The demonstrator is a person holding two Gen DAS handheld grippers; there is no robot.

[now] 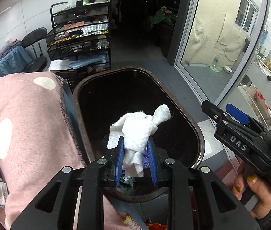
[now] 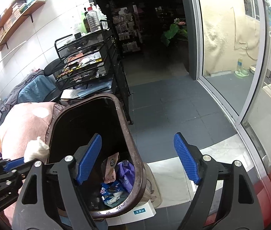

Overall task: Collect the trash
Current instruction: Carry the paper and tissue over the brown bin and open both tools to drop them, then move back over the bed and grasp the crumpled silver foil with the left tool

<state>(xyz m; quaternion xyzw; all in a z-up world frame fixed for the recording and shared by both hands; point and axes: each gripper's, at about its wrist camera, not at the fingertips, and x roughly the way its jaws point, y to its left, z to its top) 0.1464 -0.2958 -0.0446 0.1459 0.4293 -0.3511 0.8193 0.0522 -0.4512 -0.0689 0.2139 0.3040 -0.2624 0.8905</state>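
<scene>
The left gripper (image 1: 135, 158) clamps a crumpled white tissue (image 1: 138, 132) above the dark bin (image 1: 198, 134).

Trash bin (image 1: 197, 132) mouth open above, pink cushion (image 1: 26, 118) crowding its left rim (touching), tiled floor (image 2: 173, 103) clear rightward

— What stands beyond the tongs, up and to the left?
— A black wire-mesh drawer cart (image 2: 89, 63), with plastic bottles (image 2: 91, 19) on top
— And beside them, on the left?
— A pink blanket with white dots (image 1: 26, 118); wooden wall shelves of books (image 2: 16, 11) higher up, a glass sliding door (image 2: 229, 48) to the right
</scene>
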